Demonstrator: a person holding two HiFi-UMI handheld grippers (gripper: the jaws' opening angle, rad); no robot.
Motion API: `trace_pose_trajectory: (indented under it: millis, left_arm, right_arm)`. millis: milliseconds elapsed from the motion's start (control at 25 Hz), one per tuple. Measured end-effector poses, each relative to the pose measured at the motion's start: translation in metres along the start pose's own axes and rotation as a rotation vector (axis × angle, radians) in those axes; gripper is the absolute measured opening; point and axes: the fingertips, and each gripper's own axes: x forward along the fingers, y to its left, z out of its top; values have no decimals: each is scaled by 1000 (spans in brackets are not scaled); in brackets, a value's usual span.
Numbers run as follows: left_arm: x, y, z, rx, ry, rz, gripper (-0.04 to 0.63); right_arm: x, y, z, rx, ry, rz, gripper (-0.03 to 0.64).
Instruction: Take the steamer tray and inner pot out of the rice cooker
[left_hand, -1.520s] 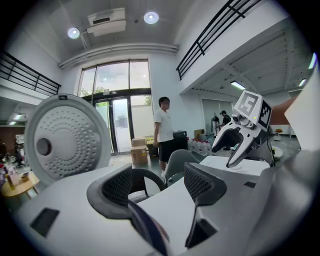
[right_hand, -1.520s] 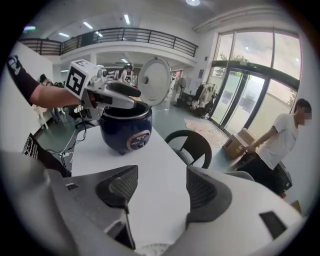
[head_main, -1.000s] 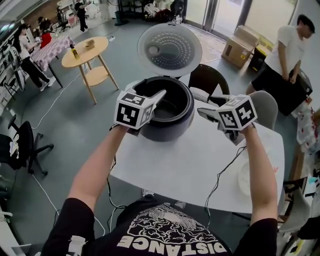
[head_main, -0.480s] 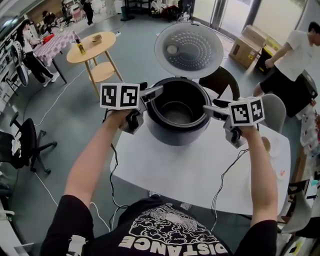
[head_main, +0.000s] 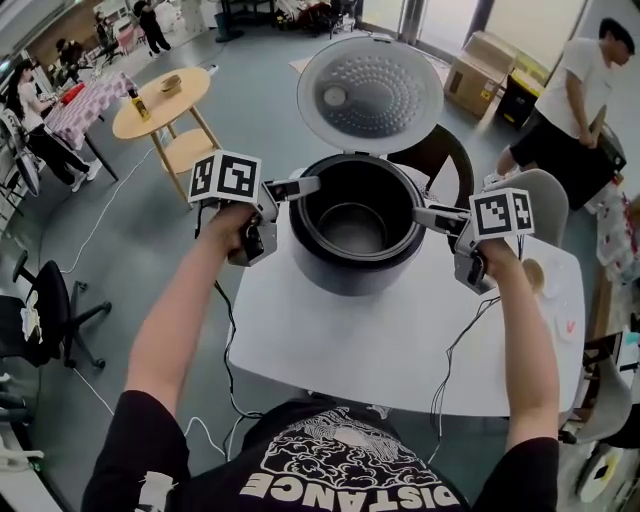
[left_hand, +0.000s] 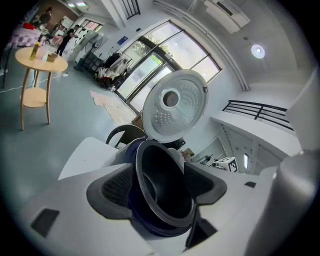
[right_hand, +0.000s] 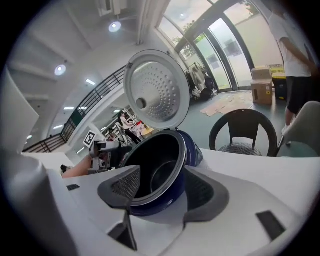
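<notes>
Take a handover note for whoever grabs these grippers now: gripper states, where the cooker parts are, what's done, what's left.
Left gripper: open, at the left rim of the dark blue rice cooker, holding nothing.
Right gripper: open; jaws have just been closing, right rim between them, unpressed.
Round perforated lid up; black inner pot sits in the cooker on the white table. No steamer tray discernible.
Done: nothing out. Left: tray if present, then pot.

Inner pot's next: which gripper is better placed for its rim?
Right, marginally. Both the left gripper and right gripper sit open at opposite sides of the inner pot, rim between the jaws; the right's have just been closing. Likely a two-handed lift.
</notes>
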Motion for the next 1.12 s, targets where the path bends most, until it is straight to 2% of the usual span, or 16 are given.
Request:
trace_pose_trajectory:
  millis: [240,440,600,760,960,1080,1120]
  left_arm:
    - [15,5,3,-57,46,-40,319]
    - [20,6,5,-76,67,-54,319]
    - [23,4,-7,-118,143,-75,287]
    - [25,10,-9,-101,163,-30,210]
    - [25,20,-6,-73,162,43,105]
    - [26,25,-5,-59,144,83,51]
    - [26,26,-4,-59,139,88,51]
  right_arm:
    - [5,-16,5,101,-4,42,265]
    - [4,-27,5,104,19,-6,234]
    - [7,-32,2,131,27,-6,213]
    - [7,-36,2,151,28,-18,175]
    - [6,-44,3,147,33,-63,72]
    - [8,-44,3,171,31,-52,71]
    - [9,-44,3,175,29,-55,69]
